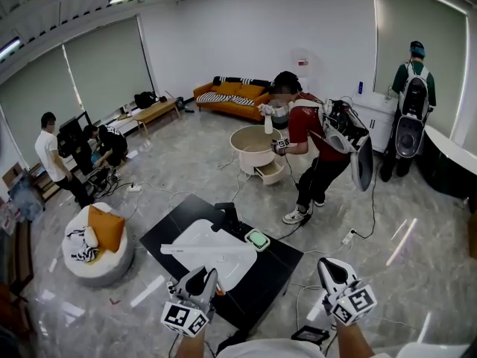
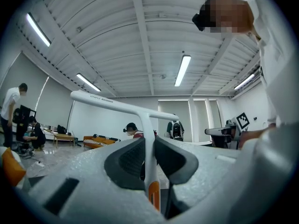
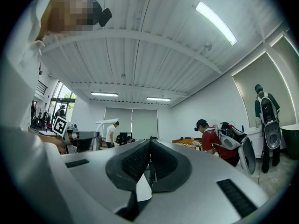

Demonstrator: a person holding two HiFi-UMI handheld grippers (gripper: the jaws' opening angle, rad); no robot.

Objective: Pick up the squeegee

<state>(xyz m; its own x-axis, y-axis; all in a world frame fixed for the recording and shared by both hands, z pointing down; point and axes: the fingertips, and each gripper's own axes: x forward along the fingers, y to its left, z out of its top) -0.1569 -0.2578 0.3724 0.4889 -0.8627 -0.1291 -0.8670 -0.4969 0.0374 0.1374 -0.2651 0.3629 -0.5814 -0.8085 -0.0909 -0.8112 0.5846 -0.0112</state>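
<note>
**A:** Where to find the squeegee?

**B:** Low in the head view, over a black table (image 1: 170, 233). Shows a white T-shaped squeegee (image 1: 209, 250), blade bar crosswise, handle running back into the left gripper (image 1: 200, 278). Hangs clear of the tabletop, judging by the room visible under the blade in the left gripper view.

**A:** Gripped how?

**B:** Clamped by the handle, both dark pads pressing the white shaft just above an orange band. Points roughly level, tipped slightly upward, with its marker cube (image 1: 185, 318) nearest the camera.

**A:** And the right gripper (image 1: 332, 268)?

**B:** Hovers off the table's right side, well apart from the squeegee, also pointing forward and about level. Jaws together, pad against pad, holding nothing.

**A:** Anything hidden or cut off?

**B:** Quite a lot. Hides both hands behind the marker cubes and crops the forearms (image 1: 349, 343) at the bottom edge. Covers part of a white rounded panel (image 1: 231, 268) lying on the table beneath the blade. Leaves the blade's working edge too small to make out. Shows, near the table's far corner, a small green-rimmed device (image 1: 257, 239) and a black object (image 1: 227, 216), neither identifiable. Farther back, a person in a red shirt (image 1: 307, 125) bending beside a round white cabinet (image 1: 253, 146), with fine detail lost to distance.
</note>
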